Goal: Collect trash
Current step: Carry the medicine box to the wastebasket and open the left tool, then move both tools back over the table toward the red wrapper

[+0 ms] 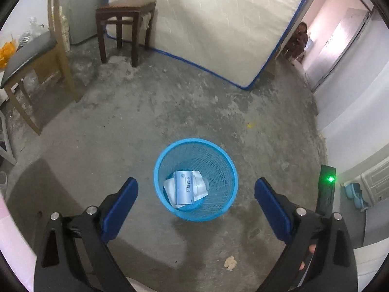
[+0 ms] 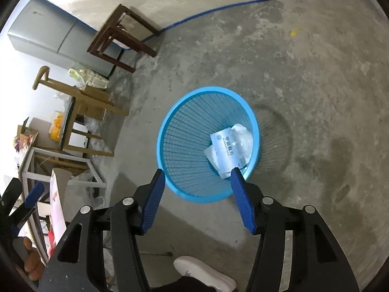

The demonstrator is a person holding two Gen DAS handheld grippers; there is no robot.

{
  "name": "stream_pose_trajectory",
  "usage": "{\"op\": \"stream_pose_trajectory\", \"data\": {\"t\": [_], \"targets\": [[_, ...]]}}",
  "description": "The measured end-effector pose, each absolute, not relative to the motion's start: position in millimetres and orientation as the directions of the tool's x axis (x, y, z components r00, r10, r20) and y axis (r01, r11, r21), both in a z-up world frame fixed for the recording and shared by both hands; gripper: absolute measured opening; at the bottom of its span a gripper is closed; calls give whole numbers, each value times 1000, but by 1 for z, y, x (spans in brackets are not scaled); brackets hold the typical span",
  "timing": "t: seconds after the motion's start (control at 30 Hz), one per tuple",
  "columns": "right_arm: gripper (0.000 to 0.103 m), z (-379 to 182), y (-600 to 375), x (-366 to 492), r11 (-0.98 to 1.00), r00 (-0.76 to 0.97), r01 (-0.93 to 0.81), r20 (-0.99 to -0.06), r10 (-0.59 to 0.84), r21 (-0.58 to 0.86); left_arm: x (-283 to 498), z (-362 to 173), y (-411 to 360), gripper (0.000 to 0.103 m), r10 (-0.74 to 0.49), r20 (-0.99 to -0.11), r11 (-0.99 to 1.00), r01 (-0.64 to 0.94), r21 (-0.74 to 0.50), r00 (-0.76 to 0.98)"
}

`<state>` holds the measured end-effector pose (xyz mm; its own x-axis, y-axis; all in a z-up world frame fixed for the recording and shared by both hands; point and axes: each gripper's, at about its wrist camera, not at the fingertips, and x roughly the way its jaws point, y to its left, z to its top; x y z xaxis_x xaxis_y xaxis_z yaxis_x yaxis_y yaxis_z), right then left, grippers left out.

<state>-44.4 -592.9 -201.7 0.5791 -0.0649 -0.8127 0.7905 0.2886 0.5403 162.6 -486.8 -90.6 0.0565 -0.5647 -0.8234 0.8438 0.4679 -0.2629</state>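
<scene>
A blue mesh waste basket (image 1: 170, 160) stands on the concrete floor; it also shows in the right wrist view (image 2: 180, 146). Inside lie a white-blue carton (image 1: 186, 187) and crumpled white paper (image 1: 200, 185); both show in the right wrist view too, the carton (image 2: 225, 149) over the paper (image 2: 243, 133). My left gripper (image 1: 196, 189) is open and empty above the basket. My right gripper (image 2: 198, 178) is open and empty over the basket's near rim. A crumpled beige scrap (image 1: 230, 262) lies on the floor near the left gripper.
A dark wooden stool (image 1: 125, 26) and a light wooden chair (image 1: 34, 60) stand at the left. A mattress (image 1: 218, 24) leans on the wall. A small yellow scrap (image 1: 251, 124) lies on the floor. A person's white shoe (image 2: 204, 275) is below the right gripper.
</scene>
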Motion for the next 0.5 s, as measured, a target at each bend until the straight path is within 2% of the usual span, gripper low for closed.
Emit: {"op": "stream_pose_trajectory", "data": {"t": [0.2, 0.33, 0.5], "targets": [[69, -153, -570, -51, 381, 622, 745, -776, -103, 547, 167, -43, -417, 94, -633, -770, 455, 840, -294, 74], [70, -121, -552, -39, 464, 675, 671, -735, -62, 578, 166, -13, -360, 94, -679, -728, 449, 840, -305, 98], [70, -79, -509, -4, 576, 724, 536, -687, 61, 617, 170, 22, -275, 96, -703, -692, 483, 825, -295, 164]]}}
